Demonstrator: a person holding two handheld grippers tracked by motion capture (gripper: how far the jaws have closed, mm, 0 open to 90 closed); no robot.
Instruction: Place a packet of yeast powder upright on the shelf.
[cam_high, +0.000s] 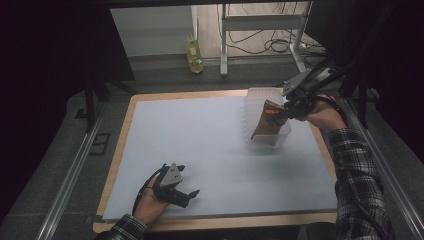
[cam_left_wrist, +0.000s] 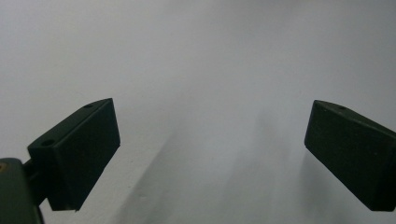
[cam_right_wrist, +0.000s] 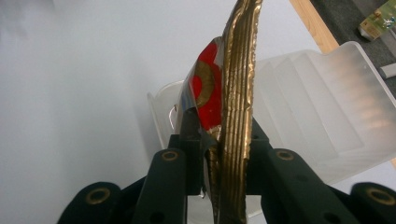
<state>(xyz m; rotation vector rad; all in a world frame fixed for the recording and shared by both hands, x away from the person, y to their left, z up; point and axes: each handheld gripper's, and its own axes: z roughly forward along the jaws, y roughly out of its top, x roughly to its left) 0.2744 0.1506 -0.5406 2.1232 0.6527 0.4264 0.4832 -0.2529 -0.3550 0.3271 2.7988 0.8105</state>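
My left tool (cam_high: 184, 192) sits lower left of the high view, released, jaws wide over bare worktop (cam_high: 210, 150). My right tool (cam_high: 292, 109), upper right, is clenched on the crimped edge of a gold-and-red snack pouch (cam_high: 266, 119), which hangs partly inside the translucent plastic bin (cam_high: 252, 100). I'd say it's mid-transfer, direction unclear. Nothing blocks it. A bottle (cam_high: 193, 56) stands on the floor beyond.
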